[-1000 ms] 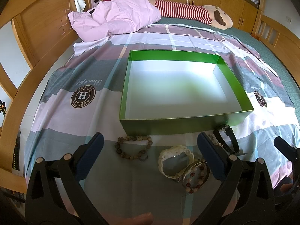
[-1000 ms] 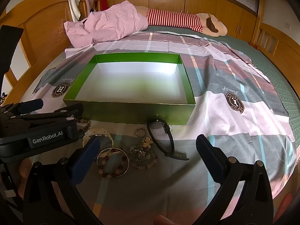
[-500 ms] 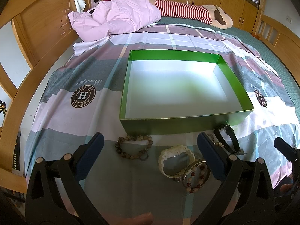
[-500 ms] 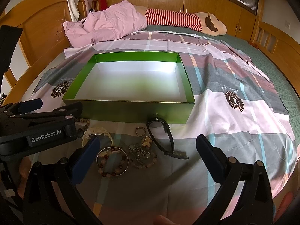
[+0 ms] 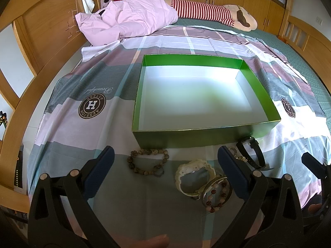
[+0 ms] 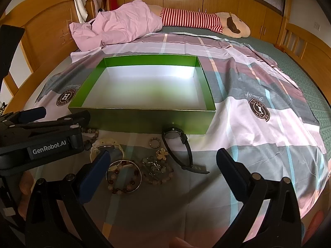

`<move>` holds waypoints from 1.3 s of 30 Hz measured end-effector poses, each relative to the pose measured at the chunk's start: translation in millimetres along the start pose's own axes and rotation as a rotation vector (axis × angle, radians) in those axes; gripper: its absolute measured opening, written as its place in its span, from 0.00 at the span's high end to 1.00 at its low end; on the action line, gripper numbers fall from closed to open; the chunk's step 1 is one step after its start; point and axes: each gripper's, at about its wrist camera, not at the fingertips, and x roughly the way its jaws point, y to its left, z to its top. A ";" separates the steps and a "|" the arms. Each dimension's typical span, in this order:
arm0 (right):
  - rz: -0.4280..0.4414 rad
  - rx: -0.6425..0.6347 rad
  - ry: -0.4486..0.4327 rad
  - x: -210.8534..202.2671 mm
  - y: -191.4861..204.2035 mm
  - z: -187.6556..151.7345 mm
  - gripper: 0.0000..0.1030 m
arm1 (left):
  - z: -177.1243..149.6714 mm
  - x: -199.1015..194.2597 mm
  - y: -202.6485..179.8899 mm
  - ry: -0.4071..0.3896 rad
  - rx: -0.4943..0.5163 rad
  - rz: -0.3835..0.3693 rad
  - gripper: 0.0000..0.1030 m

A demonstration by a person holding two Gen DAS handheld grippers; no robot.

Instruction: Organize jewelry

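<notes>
The left gripper (image 5: 164, 160) hovers low over the bedsheet (image 5: 68, 148) with its jaws spread wide and nothing between them. Just ahead of its blue-padded fingers (image 5: 101, 165) lies a brown beaded bracelet (image 5: 148, 162), and toward its right finger a cream-white watch (image 5: 193, 175) touches a metal bangle strung with red and pale beads (image 5: 217, 191). Beyond that finger a black watch (image 5: 251, 152) lies against the front wall of the green box (image 5: 186, 137), which stands open just past the jewelry, its white floor bare.

The right gripper (image 6: 161, 165) is likewise released, jaws wide apart and holding nothing. Between its fingers, slightly left of centre, sit a pale bead bracelet tangled with metal charms (image 6: 157, 170), a gold flower brooch (image 6: 162, 152) and a small ring-shaped piece (image 6: 154, 143).

To the right gripper's left, the side of the left gripper carries white lettering "GenRobot.AI". On the sheet, a round dark emblem (image 5: 92, 106) ahead-left of the left gripper shows a large "H" ringed by letters, upside down from here, that seem to read "AESSTOH ASTESS", with the script word "Beautiful" just beyond it. A similar emblem (image 6: 259, 110) lies ahead-right of the right gripper; its ring text is too small to read.
</notes>
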 end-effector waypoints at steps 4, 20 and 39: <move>0.001 0.000 0.003 1.6 0.4 -1.9 0.02 | -0.6 0.2 0.4 0.002 0.001 0.001 0.04; 0.003 0.002 0.007 4.4 0.2 -3.9 0.02 | -2.7 4.7 3.4 0.020 0.013 0.016 0.04; -0.073 -0.008 0.169 32.6 -24.9 -18.8 0.06 | -4.2 14.0 9.5 0.136 0.057 -0.093 0.17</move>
